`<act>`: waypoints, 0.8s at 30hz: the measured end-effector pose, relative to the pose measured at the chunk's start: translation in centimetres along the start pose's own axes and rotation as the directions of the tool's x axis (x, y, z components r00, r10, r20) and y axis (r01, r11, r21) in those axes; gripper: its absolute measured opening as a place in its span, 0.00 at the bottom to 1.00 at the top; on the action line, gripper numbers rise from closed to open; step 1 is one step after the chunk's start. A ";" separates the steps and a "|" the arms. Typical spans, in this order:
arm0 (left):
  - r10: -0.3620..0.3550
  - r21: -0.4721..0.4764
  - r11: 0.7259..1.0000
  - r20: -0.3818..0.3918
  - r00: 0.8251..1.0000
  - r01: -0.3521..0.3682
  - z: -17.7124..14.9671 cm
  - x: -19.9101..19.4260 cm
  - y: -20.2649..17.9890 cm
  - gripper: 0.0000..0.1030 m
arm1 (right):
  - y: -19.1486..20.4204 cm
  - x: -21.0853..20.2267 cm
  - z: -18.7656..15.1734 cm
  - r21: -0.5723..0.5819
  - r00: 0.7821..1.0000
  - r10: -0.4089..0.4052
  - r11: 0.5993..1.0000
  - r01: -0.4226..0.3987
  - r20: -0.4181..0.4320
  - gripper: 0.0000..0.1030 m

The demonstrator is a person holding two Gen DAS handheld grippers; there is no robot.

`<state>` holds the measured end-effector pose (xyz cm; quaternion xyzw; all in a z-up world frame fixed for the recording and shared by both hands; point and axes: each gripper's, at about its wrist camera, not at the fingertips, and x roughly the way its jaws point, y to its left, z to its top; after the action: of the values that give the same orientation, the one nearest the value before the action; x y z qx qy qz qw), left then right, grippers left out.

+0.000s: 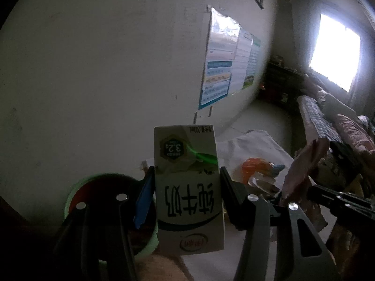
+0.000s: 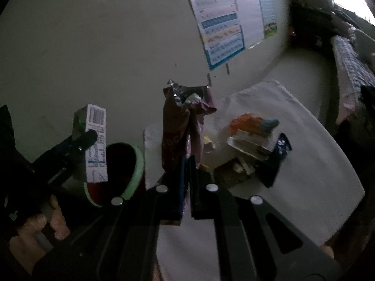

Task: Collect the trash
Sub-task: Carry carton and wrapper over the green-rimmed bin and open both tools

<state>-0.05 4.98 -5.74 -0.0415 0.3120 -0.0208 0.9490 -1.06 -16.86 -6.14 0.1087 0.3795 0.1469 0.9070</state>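
A white and green milk carton [image 1: 187,187] stands upside down between the fingers of my left gripper [image 1: 186,175], which is shut on its sides. The right wrist view shows that carton [image 2: 96,145] hanging over a green-rimmed bin [image 2: 138,164] with a dark red inside. In the left wrist view the bin [image 1: 70,196] sits low on the left, beside the carton. My right gripper [image 2: 187,164] is shut on a crumpled purple-pink snack wrapper [image 2: 180,121], held up above the table's left end. The left wrist view has that wrapper [image 1: 302,164] at its right.
A table under a white cloth [image 2: 304,164] carries more litter: an orange wrapper [image 2: 246,120], a dark blue packet [image 2: 279,154] and flat cardboard pieces. A poster [image 1: 225,58] hangs on the wall behind. A bed with blankets [image 1: 316,117] stands at the right under a bright window.
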 end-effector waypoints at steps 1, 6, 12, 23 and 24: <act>0.006 -0.002 1.000 -0.001 1.000 -0.006 0.0 0.1 0.3 0.49 | 0.4 0.2 0.2 -0.006 1.000 0.006 1.000 -0.006 0.000 0.05; 0.040 -0.020 0.999 -0.004 0.999 -0.040 -0.1 0.4 2.2 0.49 | 2.1 1.2 0.9 -0.032 0.999 0.035 0.999 -0.036 -0.007 0.05; 0.107 -0.070 0.992 -0.024 0.994 -0.109 -0.8 0.9 6.3 0.49 | 4.6 2.9 1.4 -0.076 0.997 0.066 0.995 -0.068 -0.029 0.05; 0.179 -0.175 0.965 -0.091 0.980 -0.193 -2.9 1.8 13.0 0.49 | 9.6 9.0 1.0 -0.126 0.979 0.130 0.981 -0.150 -0.154 0.05; 0.185 -0.183 0.962 -0.100 0.978 -0.201 -3.2 2.1 13.5 0.49 | 10.2 9.7 0.9 -0.136 0.977 0.133 0.978 -0.157 -0.167 0.05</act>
<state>-0.06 18.06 -10.80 -0.1012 0.3536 0.1004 0.9245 4.19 -4.03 -8.70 0.0564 0.4289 0.2488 0.8666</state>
